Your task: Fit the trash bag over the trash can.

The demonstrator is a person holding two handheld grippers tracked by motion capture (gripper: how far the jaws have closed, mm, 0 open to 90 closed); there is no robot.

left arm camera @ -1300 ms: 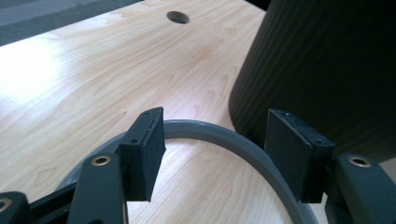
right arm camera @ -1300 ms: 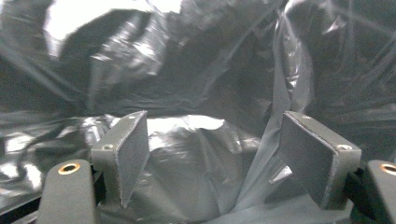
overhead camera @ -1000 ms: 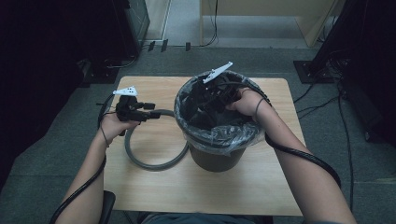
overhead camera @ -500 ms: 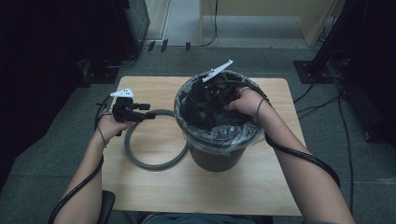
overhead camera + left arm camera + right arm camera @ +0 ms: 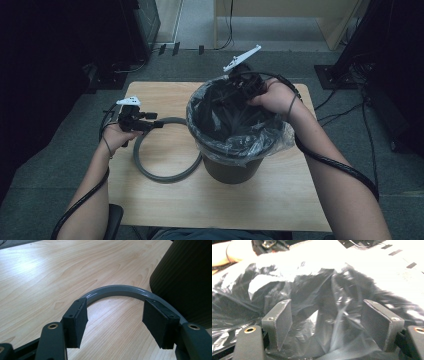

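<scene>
At a wooden table (image 5: 165,210), a person's right gripper (image 5: 235,90) reaches into the mouth of a dark bin (image 5: 232,167) lined with a black plastic bag (image 5: 227,125), its jaws standing apart with crumpled film between them but neither pad pressing on it. The left gripper (image 5: 159,123) hovers low over a grey ring (image 5: 162,175) that lies flat on the table just beside the bin's left side; its jaws are spread wide, straddling the ring's curved band in the left gripper view (image 5: 117,290) without clamping it.
</scene>
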